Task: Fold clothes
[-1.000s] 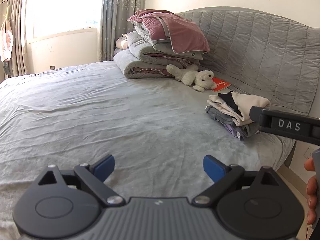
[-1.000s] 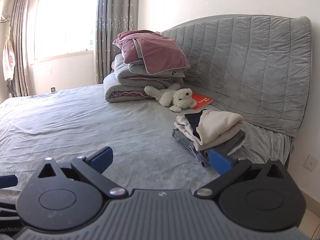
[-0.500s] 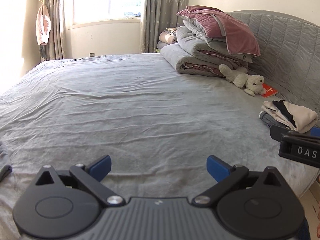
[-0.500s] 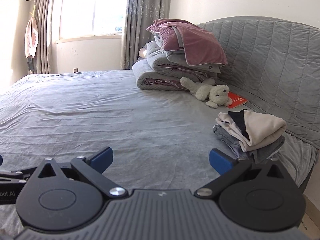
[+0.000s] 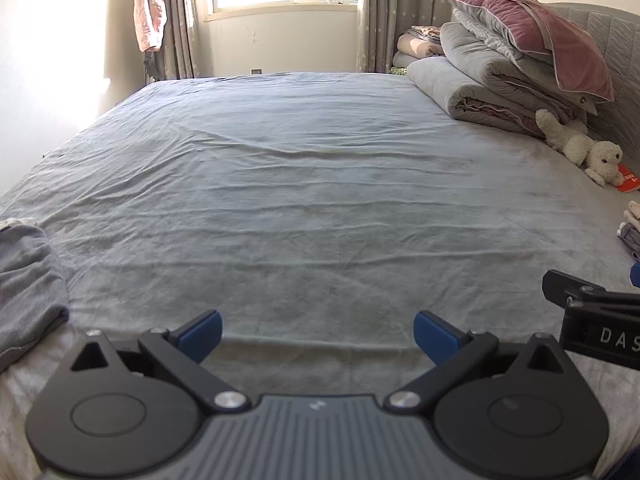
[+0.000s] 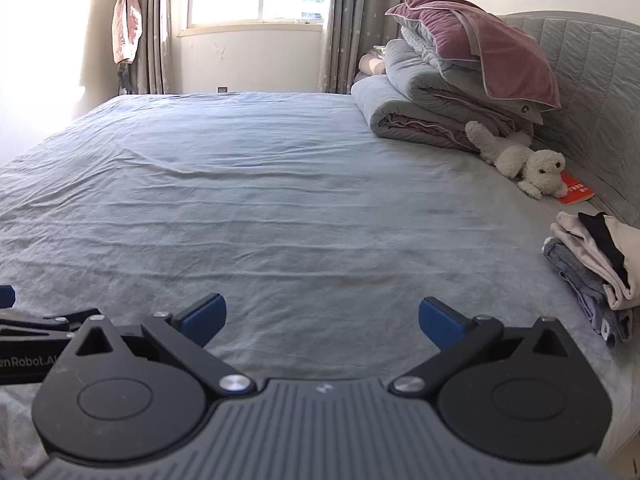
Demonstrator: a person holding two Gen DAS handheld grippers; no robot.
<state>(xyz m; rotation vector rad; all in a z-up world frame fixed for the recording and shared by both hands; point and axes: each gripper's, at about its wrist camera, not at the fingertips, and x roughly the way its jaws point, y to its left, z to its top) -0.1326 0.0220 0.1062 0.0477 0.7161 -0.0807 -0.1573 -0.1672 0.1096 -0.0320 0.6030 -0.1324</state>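
A stack of folded clothes (image 6: 596, 264), cream on top of grey, lies at the bed's right edge near the headboard; only its edge (image 5: 632, 232) shows in the left wrist view. A loose grey garment (image 5: 28, 284) lies at the bed's left edge. My left gripper (image 5: 316, 332) is open and empty, low over the grey sheet near the front edge. My right gripper (image 6: 322, 318) is open and empty, beside it to the right. The right gripper's side shows in the left wrist view (image 5: 592, 316).
Folded quilts and a maroon pillow (image 6: 460, 84) are piled at the headboard (image 6: 592, 92). A white plush dog (image 6: 520, 160) and a red booklet (image 6: 576, 194) lie below them. The grey sheet (image 5: 320, 184) spans the bed. A window and curtains stand behind.
Both grippers have swung left, away from the folded stack. The stack has slid to the right of both views. The loose grey garment has come into the left wrist view.
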